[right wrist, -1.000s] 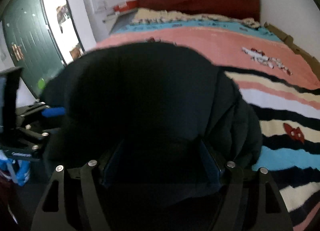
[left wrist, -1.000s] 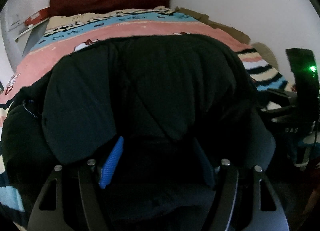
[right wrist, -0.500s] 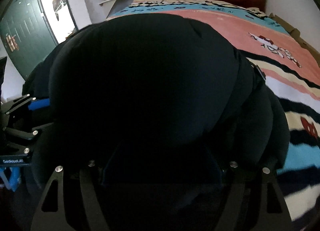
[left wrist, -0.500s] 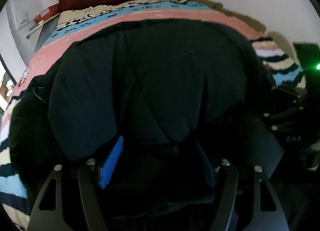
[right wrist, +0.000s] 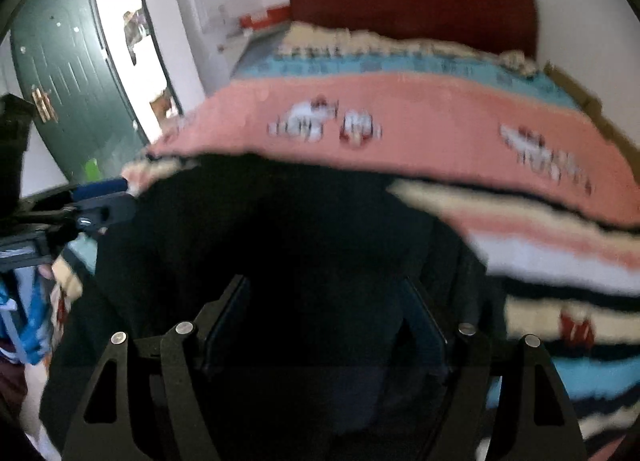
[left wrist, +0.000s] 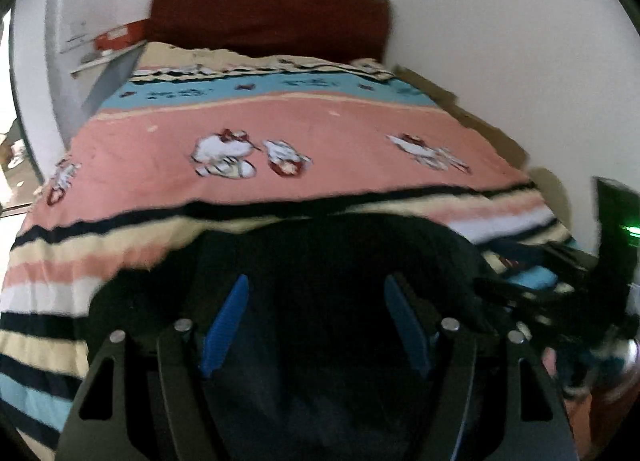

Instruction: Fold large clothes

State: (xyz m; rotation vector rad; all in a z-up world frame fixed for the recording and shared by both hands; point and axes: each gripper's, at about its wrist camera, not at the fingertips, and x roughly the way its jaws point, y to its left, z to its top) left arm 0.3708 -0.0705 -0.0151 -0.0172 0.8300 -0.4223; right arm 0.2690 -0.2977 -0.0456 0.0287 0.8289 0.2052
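A big black padded jacket (left wrist: 328,257) lies bunched at the near end of a bed with a striped pink, blue and cream blanket (left wrist: 280,129). My left gripper (left wrist: 316,301) has its blue pads (left wrist: 228,313) wide apart with jacket fabric lying between them. In the right wrist view the jacket (right wrist: 280,229) fills the lower middle, and my right gripper (right wrist: 324,309) also stands wide with dark fabric between its fingers. The left gripper shows at the left edge of the right wrist view (right wrist: 96,197). Both views are blurred by motion.
A dark red headboard (left wrist: 268,17) stands at the far end against a white wall. A green door (right wrist: 68,73) and a bright doorway are at the left. The other gripper's black body with a green light (left wrist: 616,229) is at the right edge.
The jacket was held up high and filled both views; now it has dropped low onto the near end of the bed and most of the blanket shows. Both grippers' fingers stand wider apart.
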